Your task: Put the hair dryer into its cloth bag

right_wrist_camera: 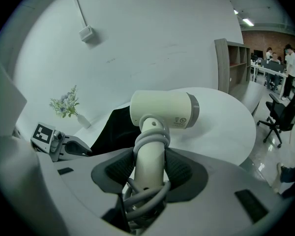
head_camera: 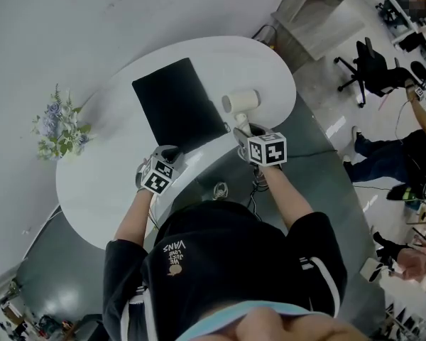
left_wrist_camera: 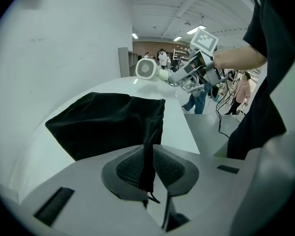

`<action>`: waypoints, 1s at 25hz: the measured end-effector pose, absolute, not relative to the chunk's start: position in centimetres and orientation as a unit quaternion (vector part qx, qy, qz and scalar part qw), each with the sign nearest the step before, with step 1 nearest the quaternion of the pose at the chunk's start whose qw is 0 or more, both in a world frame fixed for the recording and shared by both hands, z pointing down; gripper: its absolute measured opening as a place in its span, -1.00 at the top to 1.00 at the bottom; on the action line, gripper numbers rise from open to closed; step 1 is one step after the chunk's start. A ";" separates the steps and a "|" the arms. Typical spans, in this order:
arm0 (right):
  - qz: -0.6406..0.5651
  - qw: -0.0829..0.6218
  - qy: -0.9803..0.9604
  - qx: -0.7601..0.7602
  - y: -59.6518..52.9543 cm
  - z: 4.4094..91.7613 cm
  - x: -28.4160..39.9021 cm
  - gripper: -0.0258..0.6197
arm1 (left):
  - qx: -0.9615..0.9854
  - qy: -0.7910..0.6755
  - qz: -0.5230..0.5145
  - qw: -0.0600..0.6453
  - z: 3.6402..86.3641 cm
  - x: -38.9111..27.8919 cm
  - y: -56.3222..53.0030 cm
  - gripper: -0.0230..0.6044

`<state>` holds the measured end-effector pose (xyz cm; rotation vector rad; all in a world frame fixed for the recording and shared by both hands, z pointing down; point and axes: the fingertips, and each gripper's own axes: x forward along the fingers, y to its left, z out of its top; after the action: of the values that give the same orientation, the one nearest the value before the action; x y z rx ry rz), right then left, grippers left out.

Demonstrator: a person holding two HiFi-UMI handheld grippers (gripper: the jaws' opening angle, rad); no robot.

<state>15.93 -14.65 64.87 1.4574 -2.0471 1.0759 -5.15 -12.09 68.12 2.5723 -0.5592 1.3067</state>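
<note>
The cream hair dryer [right_wrist_camera: 162,109], its grey cord coiled round the handle, stood upright over the white surface [head_camera: 106,183]. Its handle was clamped between the right gripper's [right_wrist_camera: 150,171] fingers [right_wrist_camera: 179,168]. The black cloth bag [head_camera: 177,104] lay flat on that surface, its near edge pinched in the left gripper's [left_wrist_camera: 148,171] narrowed fingers [left_wrist_camera: 174,168]. Both grippers angled downward.

Our left gripper [left_wrist_camera: 148,173], grey with dark ribbed pads, pinches an edge of the black cloth bag [left_wrist_camera: 108,122] between nearly closed jaws. Our right gripper [right_wrist_camera: 150,173] clamps the cream plastic hair dryer [right_wrist_camera: 162,109] by its handle. Our bare left forearm [head_camera: 131,222] and right forearm [head_camera: 291,197] reach forward, grippers angled down.
</note>
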 end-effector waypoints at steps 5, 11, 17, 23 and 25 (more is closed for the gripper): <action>0.385 0.203 -0.737 0.517 -13.3 64.8 15.7 0.28 | 0.870 -0.200 0.440 0.098 67.8 -4.9 -12.1 0.81; 0.370 0.222 -0.752 0.498 -11.1 64.7 14.3 0.28 | 0.875 -0.222 0.416 0.109 67.0 -4.3 -12.5 0.82; 0.370 0.236 -0.766 0.470 -8.1 65.0 12.1 0.28 | 0.879 -0.248 0.385 0.132 65.7 -3.3 -12.9 0.82; 0.371 0.252 -0.777 0.441 -4.6 65.5 10.2 0.28 | 0.884 -0.273 0.350 0.147 64.3 -1.9 -13.2 0.82; 0.369 0.259 -0.780 0.433 -3.6 65.6 9.8 0.28 | 0.886 -0.279 0.340 0.148 63.7 -1.5 -13.2 0.82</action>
<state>9.77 -3.60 65.64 1.1742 -2.1149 0.9989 -1.55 -13.18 63.71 2.5484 -0.8018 0.9790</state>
